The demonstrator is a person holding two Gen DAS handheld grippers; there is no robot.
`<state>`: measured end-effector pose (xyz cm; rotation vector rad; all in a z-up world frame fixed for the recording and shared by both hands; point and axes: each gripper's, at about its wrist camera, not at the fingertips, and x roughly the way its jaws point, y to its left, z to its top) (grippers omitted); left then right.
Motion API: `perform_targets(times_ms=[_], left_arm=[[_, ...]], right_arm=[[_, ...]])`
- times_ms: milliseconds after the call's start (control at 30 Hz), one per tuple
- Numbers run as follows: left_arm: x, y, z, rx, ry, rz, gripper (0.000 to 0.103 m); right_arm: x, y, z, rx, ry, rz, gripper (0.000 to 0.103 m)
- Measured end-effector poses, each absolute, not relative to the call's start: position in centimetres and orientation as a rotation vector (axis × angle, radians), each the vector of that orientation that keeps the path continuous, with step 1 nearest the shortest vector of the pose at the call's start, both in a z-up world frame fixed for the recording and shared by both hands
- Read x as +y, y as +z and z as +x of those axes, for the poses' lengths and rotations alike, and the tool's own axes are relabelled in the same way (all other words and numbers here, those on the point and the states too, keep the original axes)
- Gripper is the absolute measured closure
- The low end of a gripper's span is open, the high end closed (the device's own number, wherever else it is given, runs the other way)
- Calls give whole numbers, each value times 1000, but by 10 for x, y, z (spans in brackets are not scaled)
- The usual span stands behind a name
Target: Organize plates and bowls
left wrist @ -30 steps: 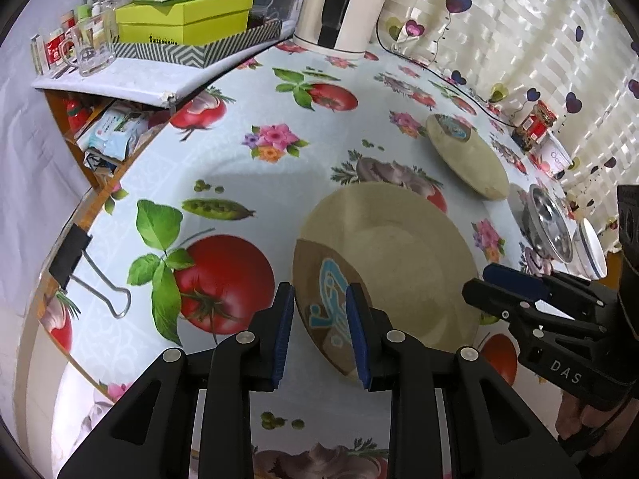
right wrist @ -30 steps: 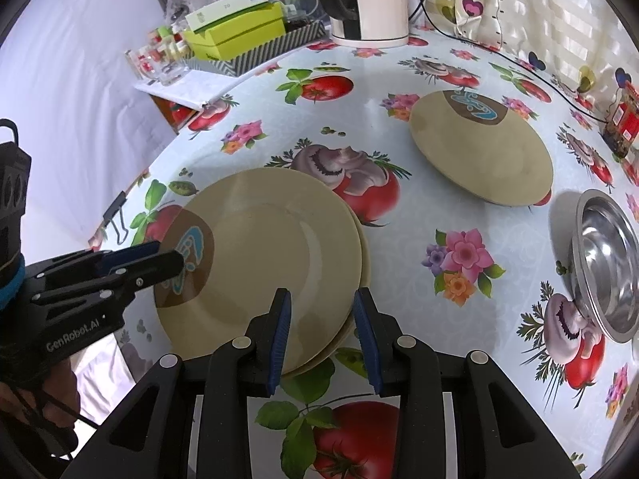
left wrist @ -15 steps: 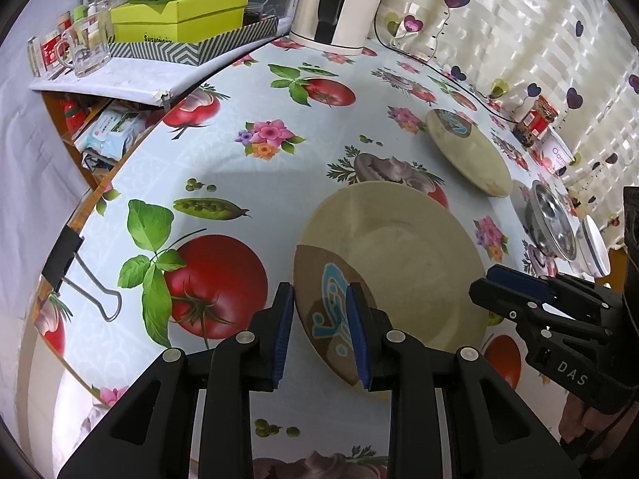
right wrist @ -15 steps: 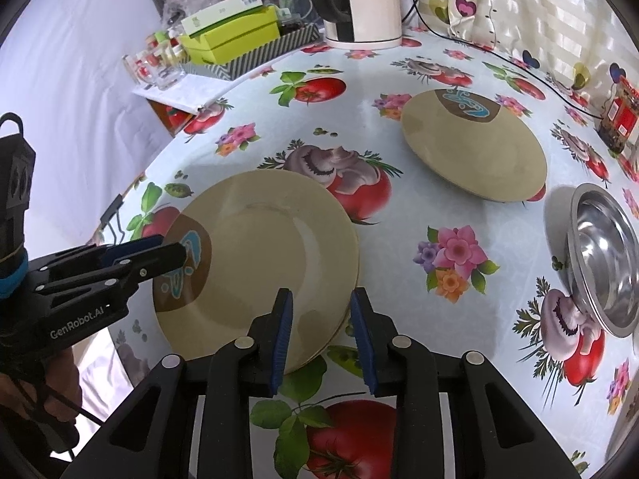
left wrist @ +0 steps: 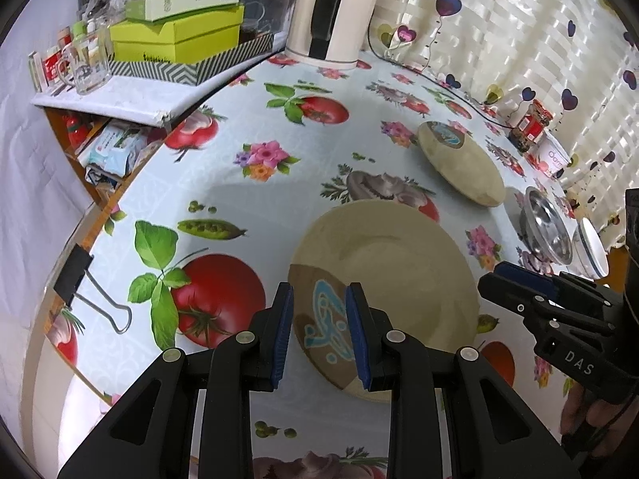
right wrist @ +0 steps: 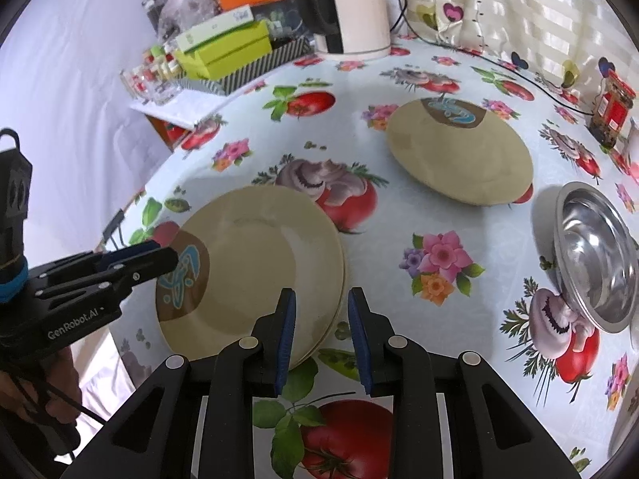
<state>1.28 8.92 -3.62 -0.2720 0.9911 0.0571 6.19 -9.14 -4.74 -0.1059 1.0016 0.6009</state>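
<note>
Your right gripper (right wrist: pixel 321 335) hangs over the near rim of the stacked tan plates (right wrist: pixel 255 263) by the table's (right wrist: pixel 399 215) left edge, its blue pads parted with nothing pressed between them. Your left gripper (right wrist: pixel 159 257) reaches over that stack's brown painted patch from the left. A single tan plate (right wrist: pixel 463 159) lies farther back, apart. A steel bowl (right wrist: pixel 595 255) sits near the right edge.

glossy beige plates (right wrist: pixel 255 263), shiny metal bowl (right wrist: pixel 599 255), smooth printed tablecloth (left wrist: pixel 247 207).
</note>
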Motion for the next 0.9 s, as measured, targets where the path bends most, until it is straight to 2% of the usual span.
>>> perform_targets(times_ms=[133,233,767,900], left_arm=[[84,-31,14,979,54,-258,75],[80,-29,14,978,49,-249,75],[60,-19,28,965,27,-212,75],[53,-15,35,953,13,-199,75]], right_arm=[[-98,-41,63,983,594,-96,76],[-105,-38,64,981,595,-68,71],[-121,-30,62,973,578,-52,71],[-125,-26,63,963,564,-55,64]])
